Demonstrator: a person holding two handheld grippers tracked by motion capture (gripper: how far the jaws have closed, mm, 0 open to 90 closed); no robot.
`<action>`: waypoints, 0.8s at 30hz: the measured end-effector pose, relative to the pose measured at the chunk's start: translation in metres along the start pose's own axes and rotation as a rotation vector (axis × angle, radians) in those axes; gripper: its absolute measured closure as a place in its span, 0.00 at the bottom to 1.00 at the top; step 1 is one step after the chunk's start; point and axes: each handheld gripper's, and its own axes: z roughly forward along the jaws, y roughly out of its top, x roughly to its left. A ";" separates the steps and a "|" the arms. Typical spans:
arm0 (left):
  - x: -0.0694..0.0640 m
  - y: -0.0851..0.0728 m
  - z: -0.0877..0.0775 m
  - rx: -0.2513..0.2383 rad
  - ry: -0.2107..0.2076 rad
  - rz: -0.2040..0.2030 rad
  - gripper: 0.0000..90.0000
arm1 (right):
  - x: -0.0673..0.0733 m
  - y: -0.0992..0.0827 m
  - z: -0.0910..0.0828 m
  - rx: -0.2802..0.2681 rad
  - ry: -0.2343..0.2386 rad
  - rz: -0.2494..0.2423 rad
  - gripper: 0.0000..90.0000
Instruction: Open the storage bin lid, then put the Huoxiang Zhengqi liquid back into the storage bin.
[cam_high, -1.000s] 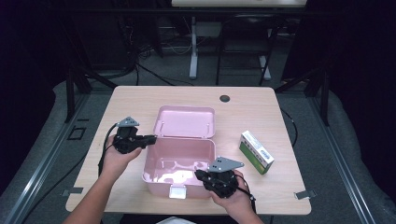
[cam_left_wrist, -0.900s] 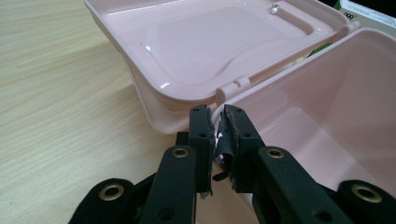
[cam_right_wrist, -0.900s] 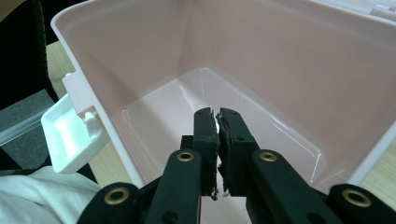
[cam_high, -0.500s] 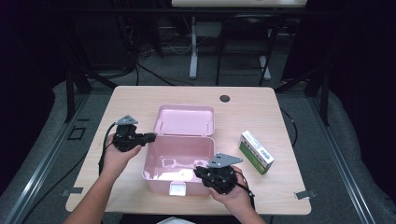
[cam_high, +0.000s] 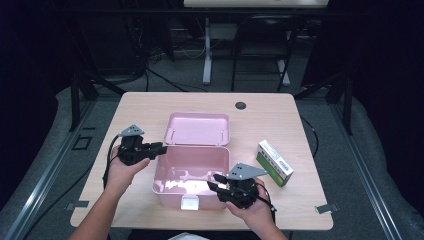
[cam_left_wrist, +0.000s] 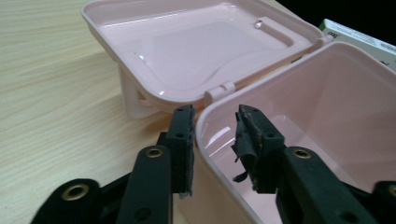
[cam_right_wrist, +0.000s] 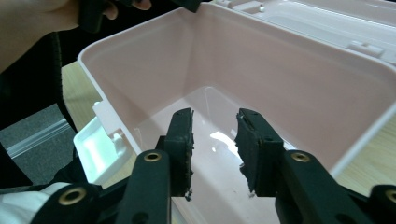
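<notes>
The pink box (cam_high: 192, 172) sits open near my edge of the surface (cam_high: 280, 120), its lid (cam_high: 197, 128) laid back flat behind it. My left gripper (cam_left_wrist: 215, 140) straddles the box's left wall, one jaw outside, one inside; the jaws have just been opening and the pads no longer press on the rim. My right gripper (cam_right_wrist: 214, 144) hangs over the front right corner, jaws likewise just opened, with nothing between them but the empty interior.

With both grips released, I judge the light box could skid or tip if I pull a jaw away and it catches the wall, since the left jaws are on both sides of it. A frayed pad could also snag the rim.

The green and white carton (cam_high: 274, 163) lies to the right of the box, apart from it; its printing is too small to read.
</notes>
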 end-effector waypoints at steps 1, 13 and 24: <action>-0.001 0.000 -0.002 0.001 -0.002 0.002 0.70 | -0.002 0.000 -0.001 0.002 0.001 0.003 0.68; 0.003 -0.001 -0.023 0.006 -0.019 -0.001 0.53 | -0.027 0.008 -0.016 -0.041 -0.026 0.041 0.54; 0.003 0.000 -0.029 0.025 0.024 0.040 0.50 | -0.040 0.021 -0.014 0.035 -0.107 -0.022 0.47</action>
